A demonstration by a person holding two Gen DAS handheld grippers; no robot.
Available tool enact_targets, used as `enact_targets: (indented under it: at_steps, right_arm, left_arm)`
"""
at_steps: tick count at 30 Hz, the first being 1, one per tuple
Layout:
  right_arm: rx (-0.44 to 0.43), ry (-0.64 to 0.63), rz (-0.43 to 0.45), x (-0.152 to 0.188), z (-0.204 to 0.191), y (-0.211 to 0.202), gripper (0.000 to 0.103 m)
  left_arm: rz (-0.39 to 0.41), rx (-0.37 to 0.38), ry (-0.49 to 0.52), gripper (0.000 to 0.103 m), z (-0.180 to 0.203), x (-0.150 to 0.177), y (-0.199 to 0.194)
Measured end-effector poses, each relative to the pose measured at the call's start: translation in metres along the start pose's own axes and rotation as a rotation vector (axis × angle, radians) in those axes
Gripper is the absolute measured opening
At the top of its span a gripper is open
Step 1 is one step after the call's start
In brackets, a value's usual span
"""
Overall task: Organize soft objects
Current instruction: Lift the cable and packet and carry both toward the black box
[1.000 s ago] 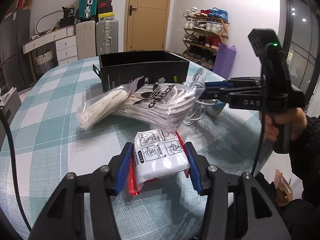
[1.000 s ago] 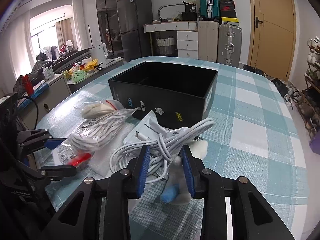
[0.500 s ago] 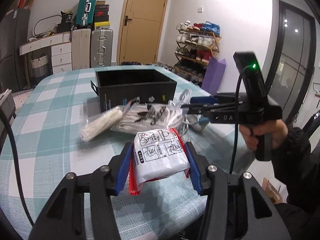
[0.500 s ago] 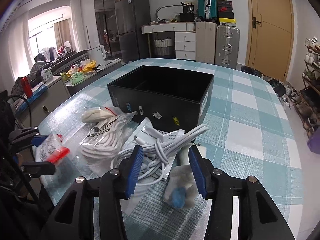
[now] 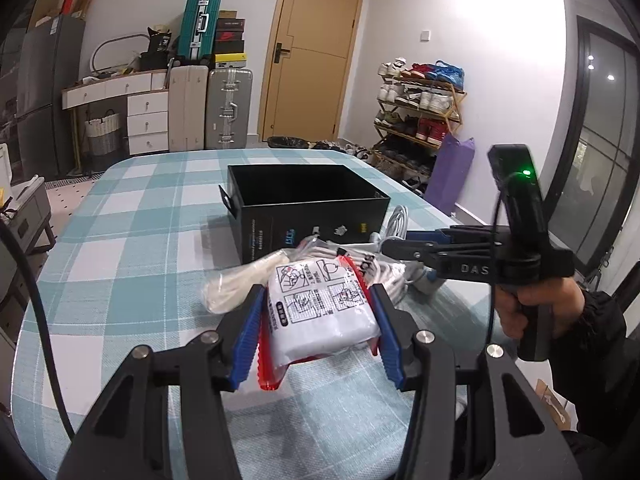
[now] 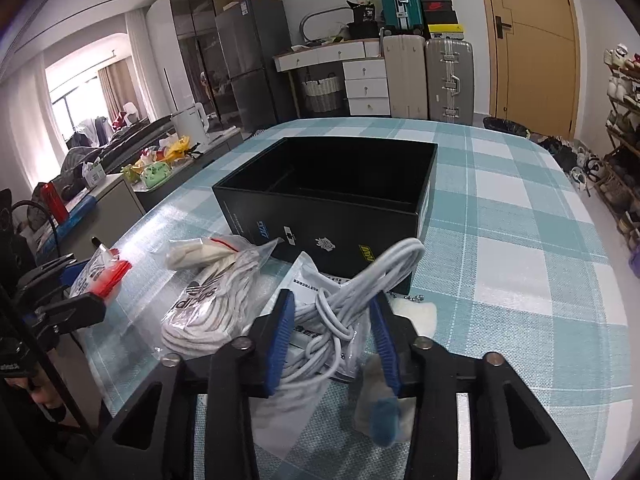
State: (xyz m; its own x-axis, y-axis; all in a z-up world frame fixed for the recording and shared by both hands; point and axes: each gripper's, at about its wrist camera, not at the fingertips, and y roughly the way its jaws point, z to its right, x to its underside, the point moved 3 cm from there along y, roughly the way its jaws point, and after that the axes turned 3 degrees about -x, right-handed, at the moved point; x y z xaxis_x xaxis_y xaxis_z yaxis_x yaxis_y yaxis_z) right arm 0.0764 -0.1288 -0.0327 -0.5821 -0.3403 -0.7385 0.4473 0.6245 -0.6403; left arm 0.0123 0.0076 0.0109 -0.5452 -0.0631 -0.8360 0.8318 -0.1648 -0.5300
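My left gripper (image 5: 318,292) is shut on a white printed packet with red edges (image 5: 320,312) and holds it above the checked tablecloth. From the right wrist view, the left gripper (image 6: 90,286) and its packet (image 6: 102,280) are at the far left. My right gripper (image 6: 332,300) has its jaws closing, and both blue pads press on a coiled white cable bundle (image 6: 352,292) in a clear bag. An open black box (image 6: 328,232) stands just beyond the cable. The same black box (image 5: 312,220) stands ahead of the held packet.
A bag of white adidas socks (image 6: 208,304) and a bagged beige roll (image 6: 196,252) lie left of the cable. A white plush piece with a blue tip (image 6: 384,420) lies under my right fingers. A person's hand (image 5: 532,308) holds the right gripper (image 5: 394,245).
The left gripper has risen with the packet. The right jaws spread wide half a second ago and have narrowed again around the cable bundle.
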Motion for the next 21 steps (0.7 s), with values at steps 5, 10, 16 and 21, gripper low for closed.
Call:
enact_targets:
  at_steps: [5,10,16,21]
  right_arm:
    - [-0.039,-0.017,0.024,0.001,-0.009,-0.009,0.020]
    - [-0.047,-0.035,0.055,0.003,-0.017,-0.019,0.020]
    - [-0.051,-0.046,0.099,0.000,-0.022,-0.035,0.020]
    - [-0.051,-0.056,0.137,-0.007,-0.026,-0.050,0.020]
  left_arm:
    - [0.004,-0.012,-0.015,0.051,-0.005,-0.002,0.002]
    - [0.013,-0.021,-0.029,0.051,-0.009,-0.008,0.003]
    - [0.032,-0.038,-0.027,0.051,-0.013,-0.017,0.005]
    - [0.047,-0.053,-0.020,0.051,-0.016,-0.026,0.007]
